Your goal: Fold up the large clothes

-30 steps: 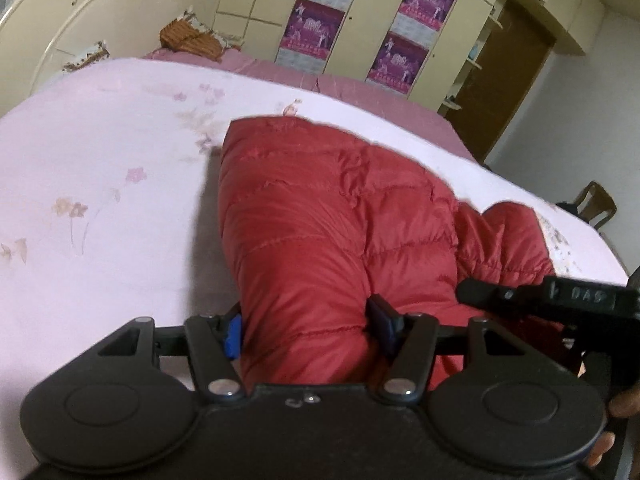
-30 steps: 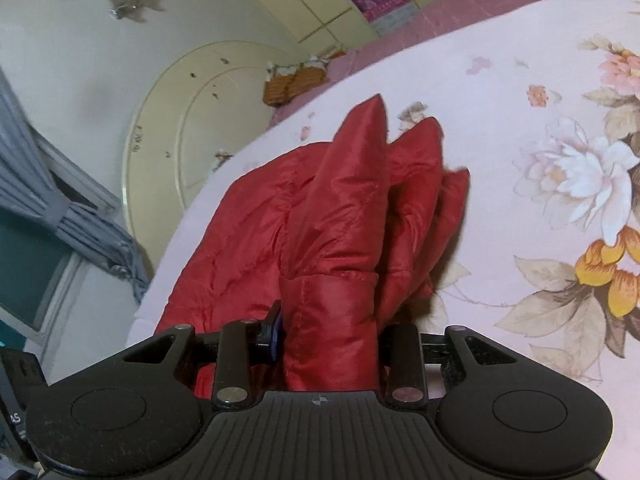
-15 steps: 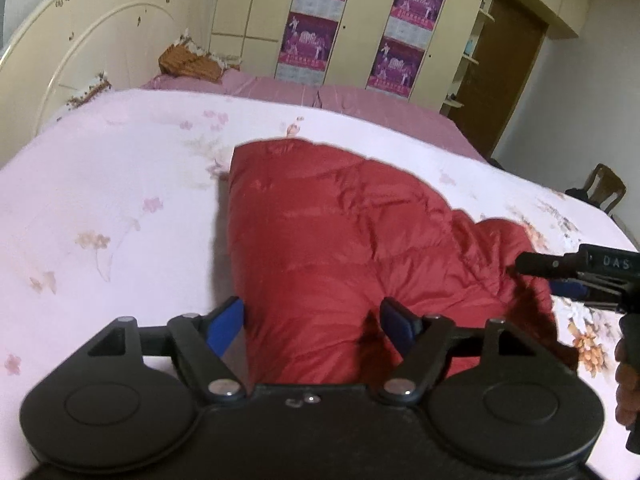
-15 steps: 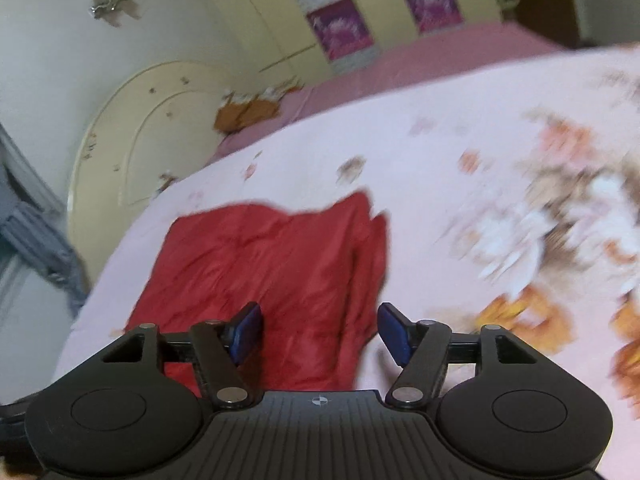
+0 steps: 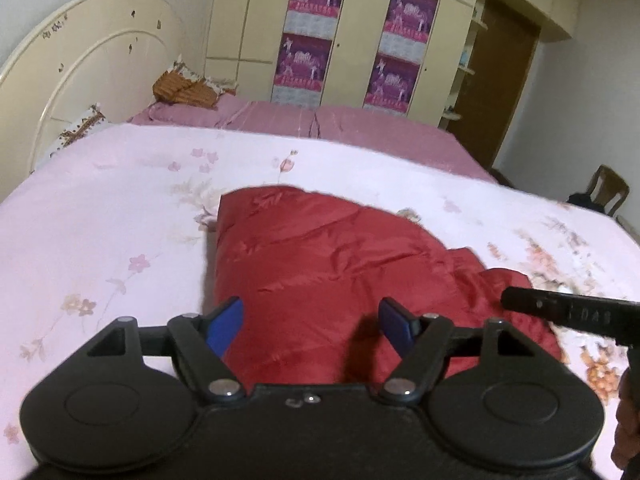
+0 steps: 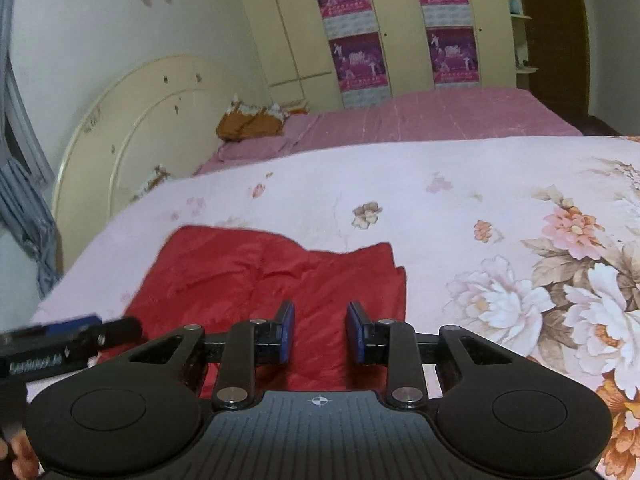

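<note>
Right claw (image 6: pixel 320 332) is closing empty, left claw (image 5: pixel 312 324) hanging wide; red jacket (image 5: pixel 340 280) below is lying released, apparently folded.

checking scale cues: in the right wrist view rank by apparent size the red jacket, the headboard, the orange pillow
1. red jacket and headboard: look alike, and the jacket lies nearer, so unranked
2. orange pillow: clearly smallest
</note>
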Tool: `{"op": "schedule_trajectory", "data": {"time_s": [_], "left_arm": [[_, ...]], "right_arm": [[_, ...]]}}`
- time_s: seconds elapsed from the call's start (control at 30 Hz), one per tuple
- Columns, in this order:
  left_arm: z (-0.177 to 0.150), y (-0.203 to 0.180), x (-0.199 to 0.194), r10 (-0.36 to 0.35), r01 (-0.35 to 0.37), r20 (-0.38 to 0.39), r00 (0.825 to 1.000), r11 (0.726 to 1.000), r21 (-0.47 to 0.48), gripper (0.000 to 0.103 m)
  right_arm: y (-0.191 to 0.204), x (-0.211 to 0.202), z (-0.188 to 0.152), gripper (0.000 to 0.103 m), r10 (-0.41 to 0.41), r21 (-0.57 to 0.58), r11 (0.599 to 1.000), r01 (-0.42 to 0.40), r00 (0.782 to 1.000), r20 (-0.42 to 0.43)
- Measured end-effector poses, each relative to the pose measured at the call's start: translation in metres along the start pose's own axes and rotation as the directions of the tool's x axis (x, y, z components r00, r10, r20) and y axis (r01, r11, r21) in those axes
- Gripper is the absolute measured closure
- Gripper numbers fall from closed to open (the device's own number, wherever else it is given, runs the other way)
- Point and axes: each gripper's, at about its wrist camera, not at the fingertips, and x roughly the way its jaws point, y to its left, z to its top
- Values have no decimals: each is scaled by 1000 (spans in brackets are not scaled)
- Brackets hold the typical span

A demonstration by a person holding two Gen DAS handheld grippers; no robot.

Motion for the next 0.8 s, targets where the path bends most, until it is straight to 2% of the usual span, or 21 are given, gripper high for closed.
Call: {"op": "schedule_trajectory", "data": {"time_s": [0.1,0.27,0.37,0.57,0.8], "left_arm": [[-5,3,18,9,-8,-30,1000,1000,3,28],[-9,11,35,7,-9,-70,998,1000,-24,24],[-8,9,31,18,-19,-70,997,1000,-9,26],[-18,7,-18,-16,16,-15,1000,1000,-8,30],[-55,-4,-68,-47,47,-27,999,999,-15,30]], "right_arm": [[-1,22,-5,73,-43,-9,999,43,999,-22],[-8,54,-20,73,-67,-18,998,66,995,-77],[-13,57,-17,73,-63,-5,998,63,992,-106],[-11,7,-11,73,-12,30,999,14,999,-52],[9,-51,-42,73,51,-42,998,-53,998,-40]]}}
